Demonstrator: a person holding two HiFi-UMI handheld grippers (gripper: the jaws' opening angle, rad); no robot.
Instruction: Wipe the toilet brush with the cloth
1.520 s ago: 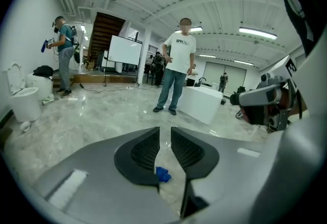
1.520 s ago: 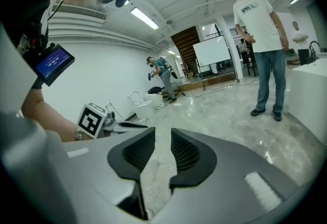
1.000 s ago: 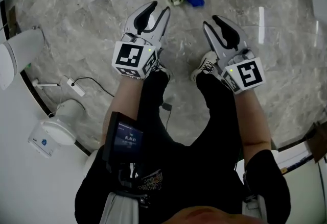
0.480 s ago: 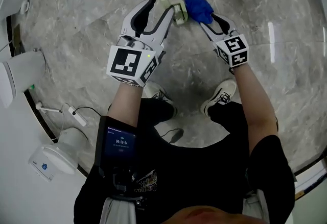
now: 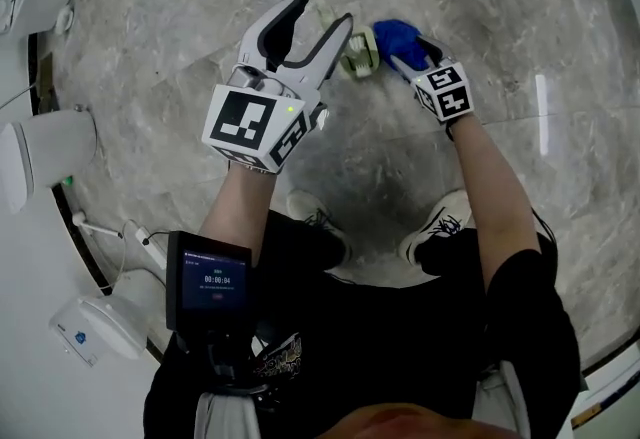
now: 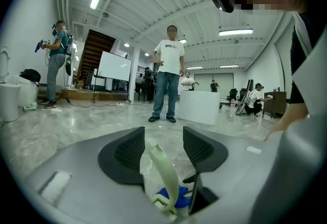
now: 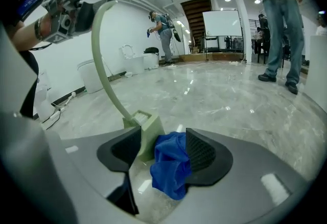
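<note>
The fingers (image 6: 125, 152) of the left gripper (image 6: 163, 137) stand wide apart, having just been opening. The pale green handle of the toilet brush (image 6: 162, 169) rises between them, not pinched. The right gripper (image 7: 163, 139), its fingers also just opened wide, straddles the crumpled blue cloth (image 7: 171, 167) without squeezing it. Cloth and brush holder sit side by side on the marble floor (image 5: 150, 47).

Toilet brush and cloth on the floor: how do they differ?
Colour: the cloth is deep blue, the toilet brush pale green. Shape: the cloth is a soft crumpled heap; the toilet brush is rigid, with a long curved handle rising from a boxy holder. Height: the cloth lies low, the toilet brush stands taller. Both rest side by side on the floor.
</note>
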